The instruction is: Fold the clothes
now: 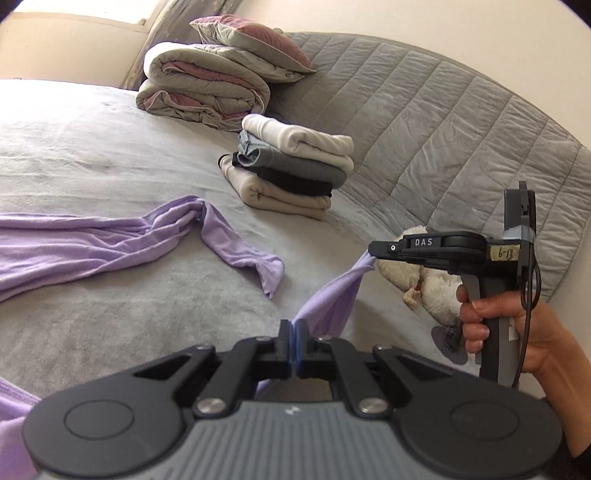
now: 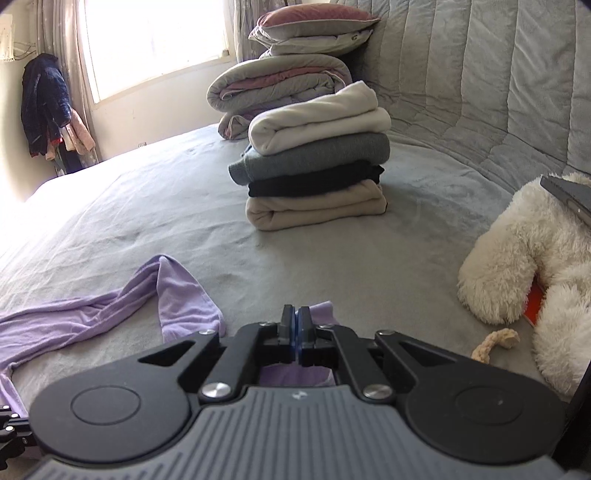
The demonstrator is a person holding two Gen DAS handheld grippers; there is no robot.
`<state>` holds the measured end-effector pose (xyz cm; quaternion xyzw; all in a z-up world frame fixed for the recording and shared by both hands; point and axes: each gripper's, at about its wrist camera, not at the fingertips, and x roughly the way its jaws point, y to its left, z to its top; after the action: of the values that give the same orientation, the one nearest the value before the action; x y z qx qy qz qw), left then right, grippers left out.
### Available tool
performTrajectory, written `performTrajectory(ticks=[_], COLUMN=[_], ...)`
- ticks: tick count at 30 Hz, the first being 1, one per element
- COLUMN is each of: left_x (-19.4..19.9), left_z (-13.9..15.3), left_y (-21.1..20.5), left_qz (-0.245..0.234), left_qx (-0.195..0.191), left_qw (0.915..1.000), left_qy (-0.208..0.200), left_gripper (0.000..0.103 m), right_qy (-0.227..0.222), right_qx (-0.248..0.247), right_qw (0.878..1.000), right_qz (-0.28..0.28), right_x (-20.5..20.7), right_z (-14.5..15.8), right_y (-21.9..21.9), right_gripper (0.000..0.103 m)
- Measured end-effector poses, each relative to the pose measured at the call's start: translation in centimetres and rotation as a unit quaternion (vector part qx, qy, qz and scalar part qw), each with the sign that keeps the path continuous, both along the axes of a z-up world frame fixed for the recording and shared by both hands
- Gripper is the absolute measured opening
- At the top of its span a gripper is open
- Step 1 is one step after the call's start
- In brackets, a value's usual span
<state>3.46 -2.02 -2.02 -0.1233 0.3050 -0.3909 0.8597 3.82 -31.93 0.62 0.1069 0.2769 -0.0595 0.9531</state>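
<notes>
A lilac long-sleeved garment (image 1: 74, 247) lies spread on the grey bed (image 1: 110, 147), one sleeve (image 1: 236, 243) bent toward the middle. My left gripper (image 1: 294, 332) is shut on an edge of it, and a taut strip of lilac cloth (image 1: 332, 295) climbs from there to my right gripper (image 1: 371, 252), which pinches the cloth at its tip and is held by a hand (image 1: 480, 325). In the right wrist view my right gripper (image 2: 295, 321) is shut with lilac cloth (image 2: 321, 308) showing behind and below the jaws. The bent sleeve (image 2: 177, 291) lies to its left.
A stack of folded clothes (image 1: 291, 166) (image 2: 314, 162) stands further up the bed. Behind it are a folded duvet (image 1: 199, 92) and pillows (image 2: 314, 26). A white plush toy (image 2: 535, 266) lies at the right by the quilted headboard (image 1: 443, 110). Clothes (image 2: 44, 103) hang beside the window (image 2: 147, 44).
</notes>
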Motion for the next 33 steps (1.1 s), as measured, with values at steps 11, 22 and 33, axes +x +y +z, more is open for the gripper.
performTrajectory(ticks=[11,22,33], left_x=[-1.2,-5.1,-6.0], left_z=[-0.1,-2.3,-3.6], left_y=[0.4,0.0,0.1], left_qz=[-0.059,-0.157,-0.183], left_qx=[-0.026,0.013,0.054], left_qw=[0.9977,0.9863,0.9778], left_qy=[0.022,0.050,0.086], left_gripper=[0.001,0.001,0.017], right_qy=[0.022,0.074,0.118], right_qx=[-0.072,-0.207,-0.190], right_qw=[0.996,0.967,0.959], right_qz=[0.042,0.126,0.174], right_x=[-1.3,-9.0,-10.8], right_z=[0.3,-2.5,-4.5], right_y=[1.1,2.8,2.6], right_gripper=[0.000,0.000,0.016])
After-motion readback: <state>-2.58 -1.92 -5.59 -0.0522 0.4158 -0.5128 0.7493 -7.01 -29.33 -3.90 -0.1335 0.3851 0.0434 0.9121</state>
